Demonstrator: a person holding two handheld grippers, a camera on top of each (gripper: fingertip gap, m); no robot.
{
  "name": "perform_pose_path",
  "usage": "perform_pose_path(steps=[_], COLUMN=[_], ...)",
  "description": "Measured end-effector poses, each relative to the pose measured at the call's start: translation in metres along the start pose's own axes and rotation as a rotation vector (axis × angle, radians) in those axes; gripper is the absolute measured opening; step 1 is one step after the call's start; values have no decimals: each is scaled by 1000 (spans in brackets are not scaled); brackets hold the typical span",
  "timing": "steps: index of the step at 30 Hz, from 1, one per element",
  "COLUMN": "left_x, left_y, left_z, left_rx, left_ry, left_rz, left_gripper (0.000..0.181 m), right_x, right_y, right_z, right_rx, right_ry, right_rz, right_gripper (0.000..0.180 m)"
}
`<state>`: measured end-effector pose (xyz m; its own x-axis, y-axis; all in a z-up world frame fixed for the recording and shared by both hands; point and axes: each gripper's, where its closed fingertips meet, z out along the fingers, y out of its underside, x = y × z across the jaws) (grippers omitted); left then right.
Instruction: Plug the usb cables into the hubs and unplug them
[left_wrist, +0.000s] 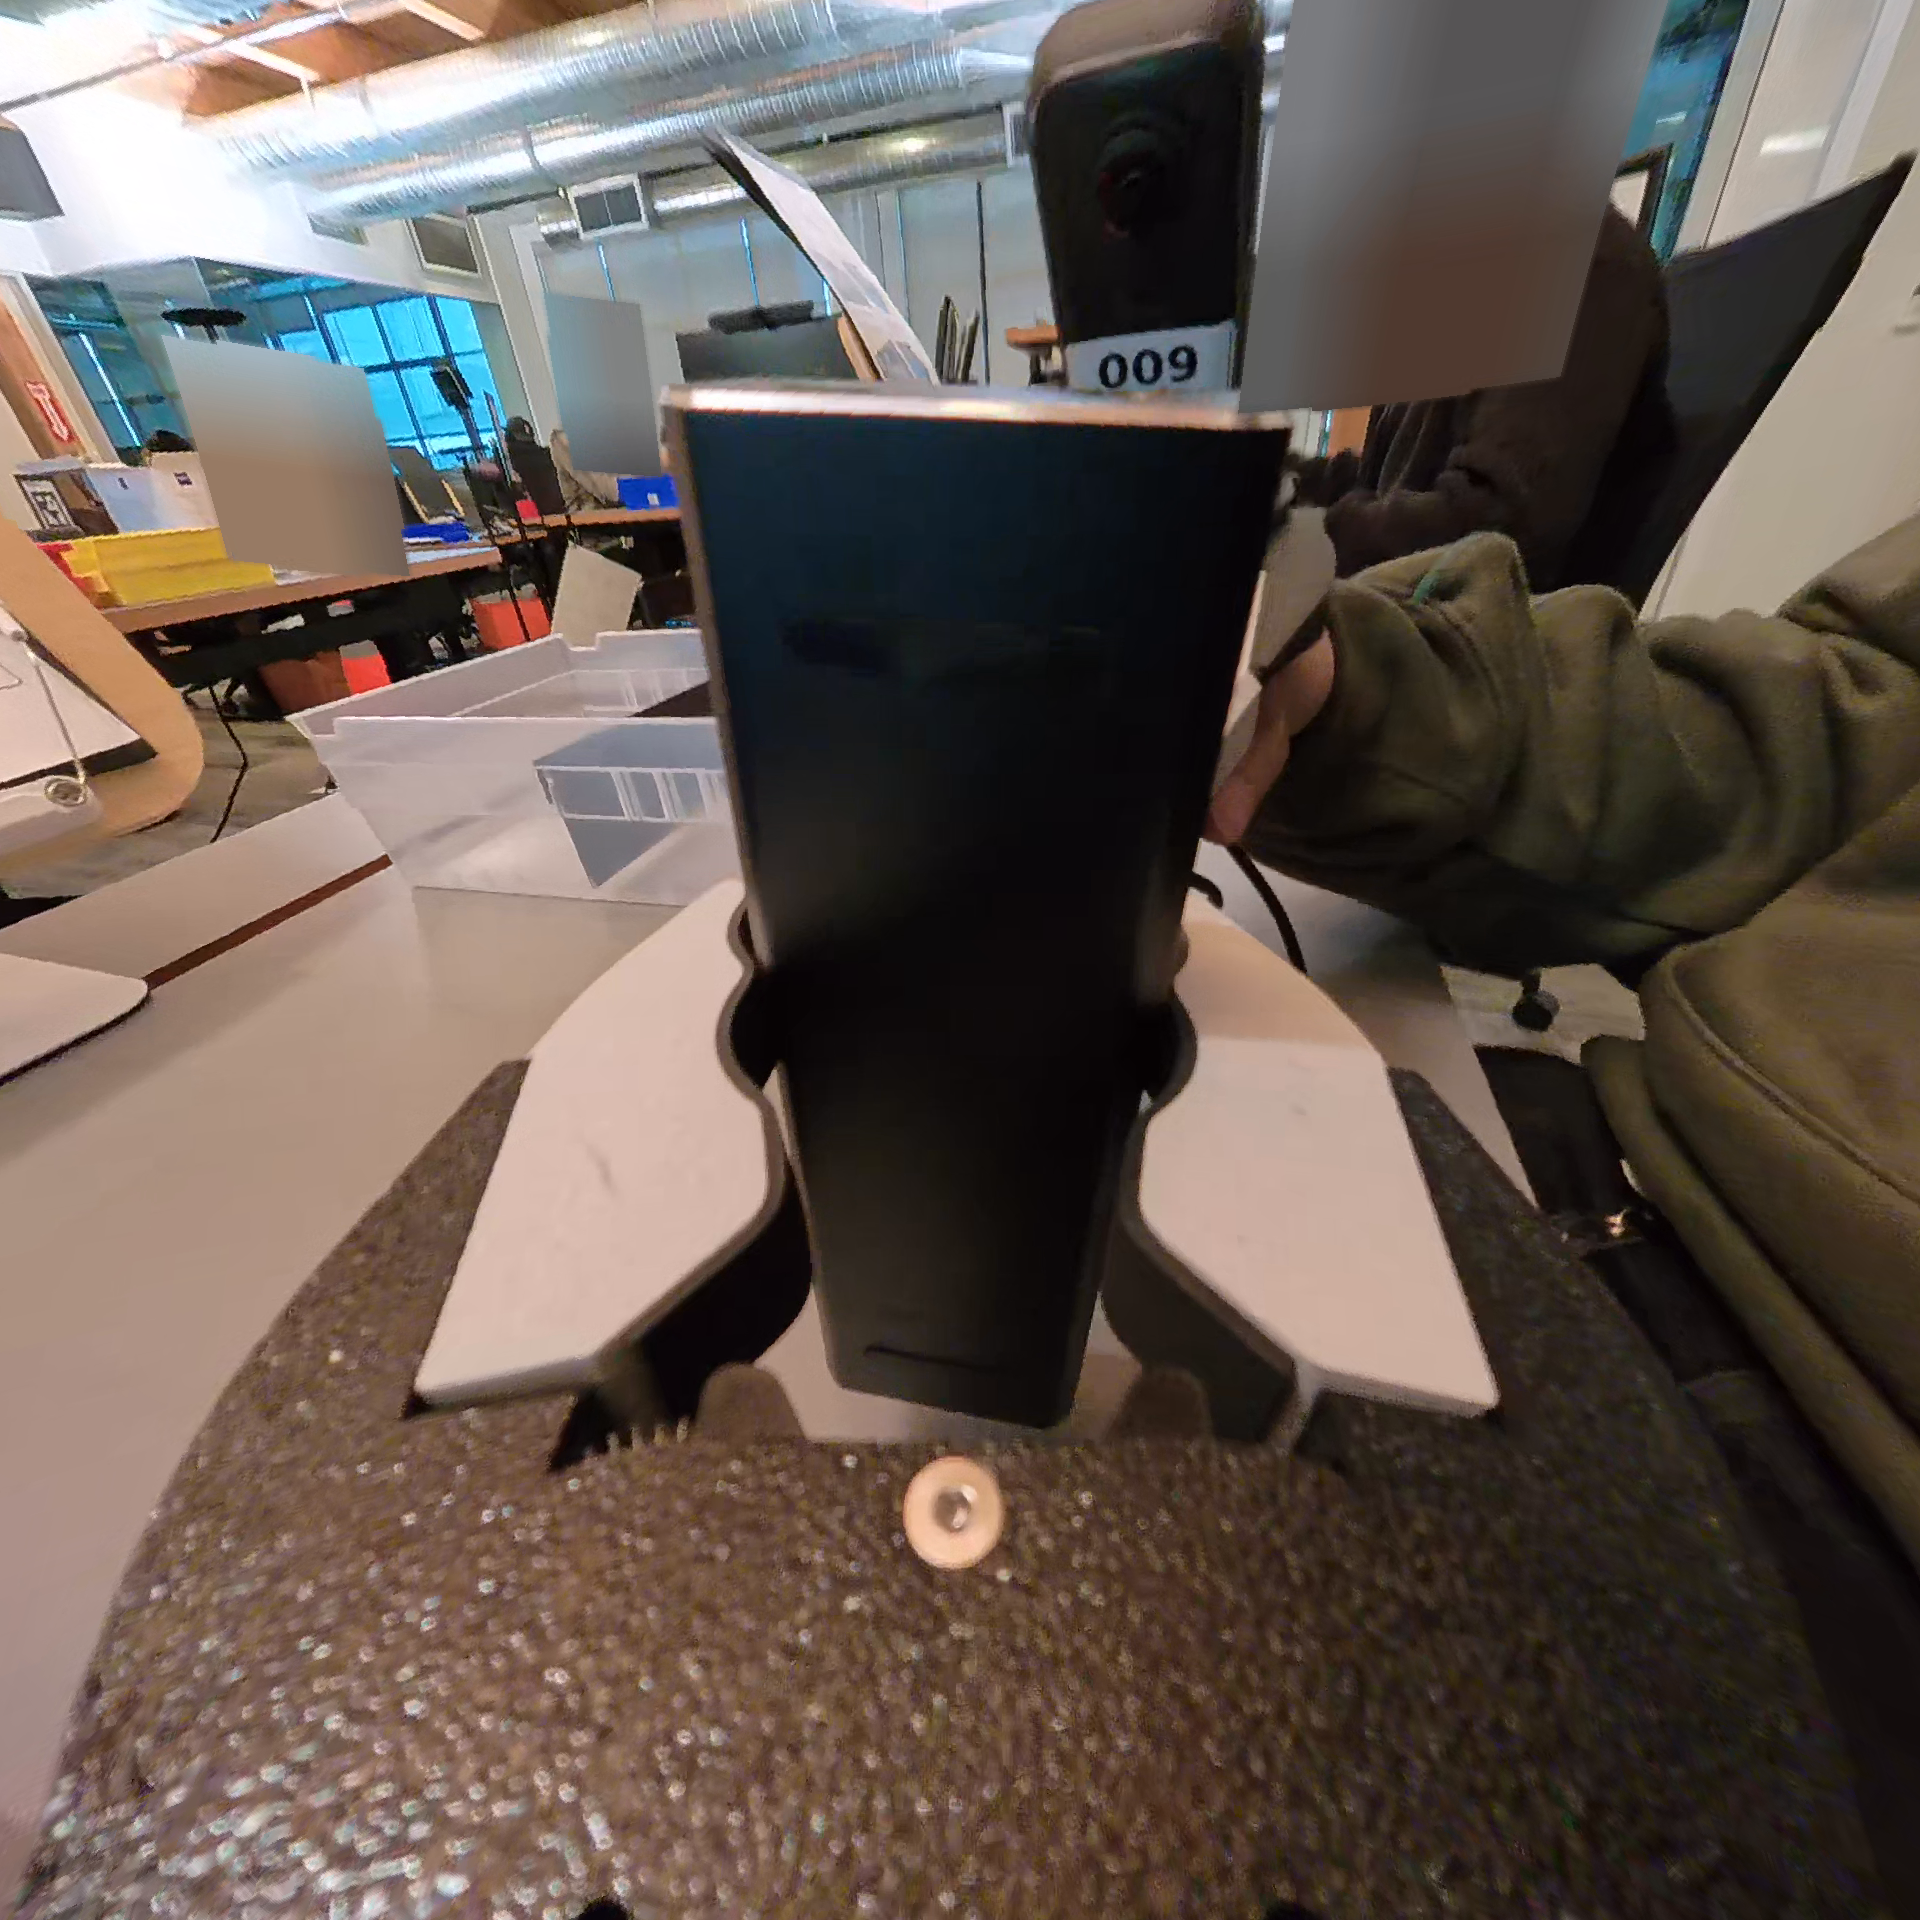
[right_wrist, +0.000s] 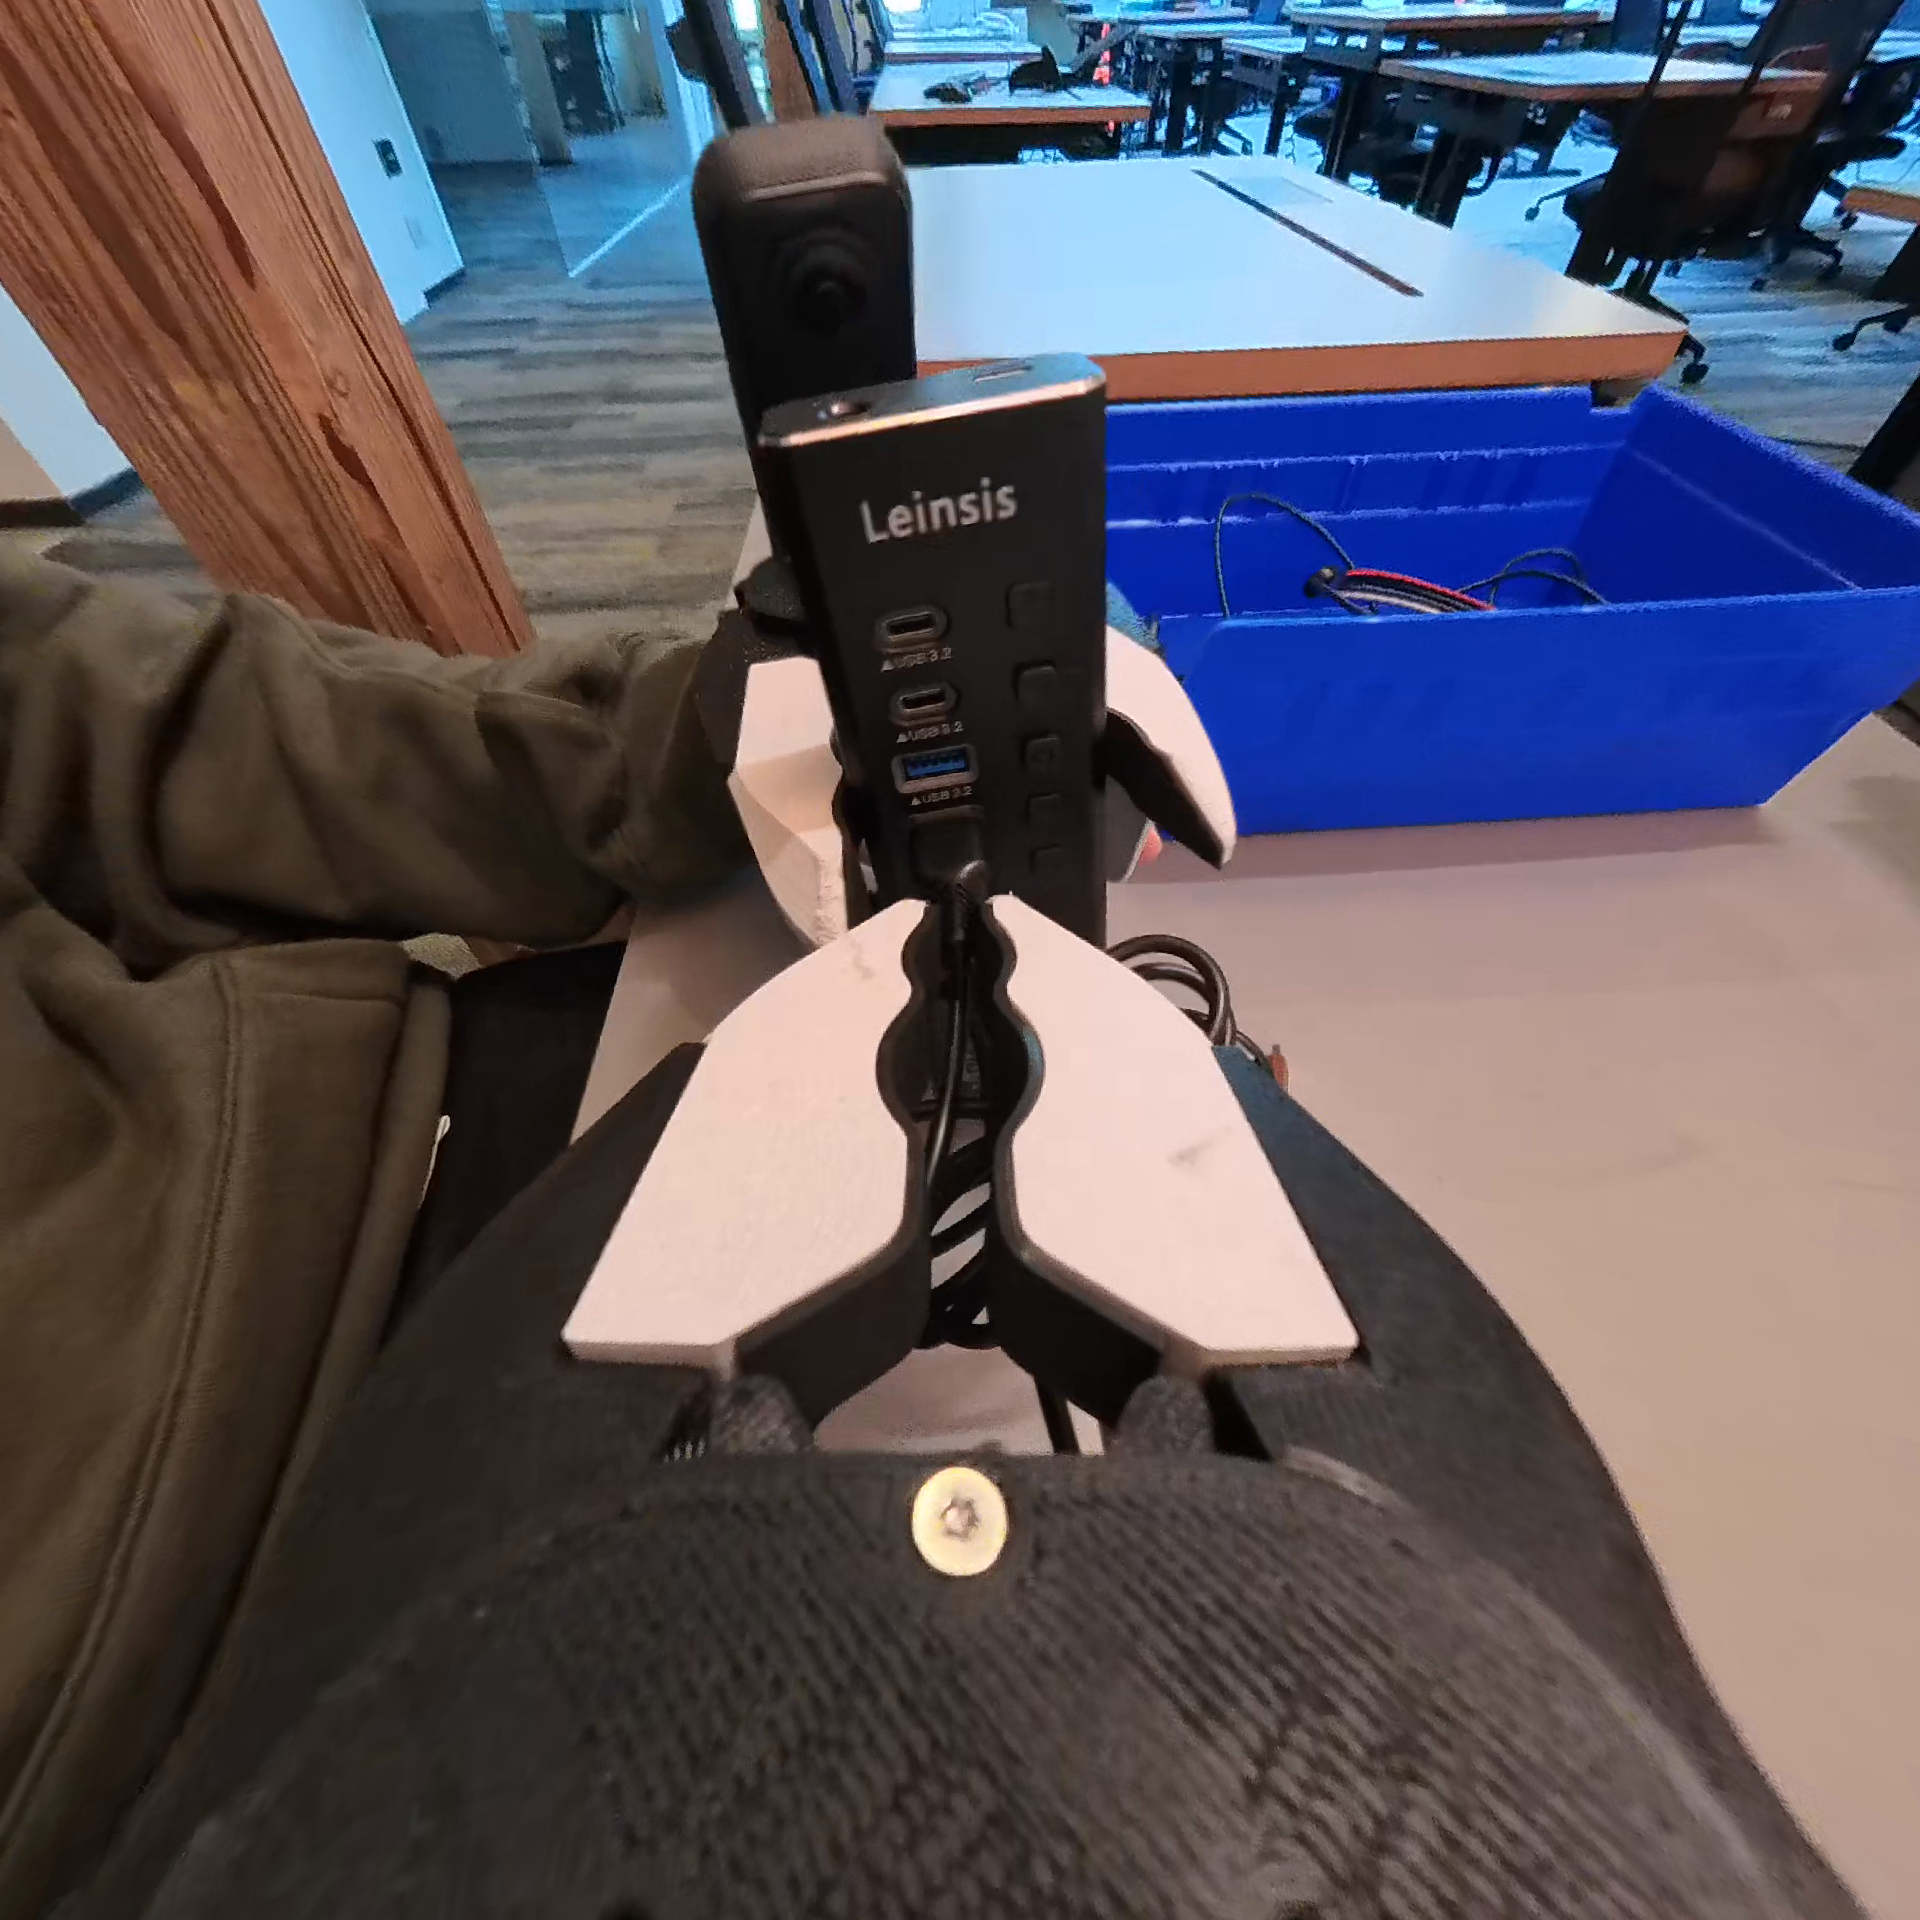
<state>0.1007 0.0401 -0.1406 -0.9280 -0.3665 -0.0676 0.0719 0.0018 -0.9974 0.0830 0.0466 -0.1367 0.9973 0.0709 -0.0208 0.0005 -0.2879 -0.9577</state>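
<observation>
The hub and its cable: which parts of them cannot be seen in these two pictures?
- Left wrist view: the hub shows only its plain back; its ports face away.
- Right wrist view: the cable plug tip is hidden inside the hub's port.
- Right wrist view: the right gripper covers the hub's lower end.

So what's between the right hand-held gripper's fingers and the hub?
Only the black cable, pinched at the right hand-held gripper and running into the hub port, per the right wrist view.

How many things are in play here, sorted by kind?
Claws: 2, left claw and right claw
USB hub: 1
Black USB cable: 1
Bins: 2, blue bin and clear bin
Total: 6
</observation>
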Motion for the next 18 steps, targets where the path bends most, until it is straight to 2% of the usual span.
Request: perform_pose_path(steps=[12, 14, 16, 18], left_x=[3, -20, -38, -29], left_y=[15, 8, -12, -38], left_z=[4, -20, -56, -60], left_rx=[-43, 22, 108, 112], left_ry=[24, -73, -129, -109], left_rz=[-43, -98, -124, -25], left_gripper=[69, 69, 69, 69], right_x=[0, 33, 43, 54], right_y=[17, 20, -4, -22], right_z=[-7, -47, -88, -111], right_rx=[-107, -144, 30, 112], right_ry=[31, 216, 230, 310], right_rz=[-9, -17, 58, 33], right_gripper=[6, 6, 6, 6])
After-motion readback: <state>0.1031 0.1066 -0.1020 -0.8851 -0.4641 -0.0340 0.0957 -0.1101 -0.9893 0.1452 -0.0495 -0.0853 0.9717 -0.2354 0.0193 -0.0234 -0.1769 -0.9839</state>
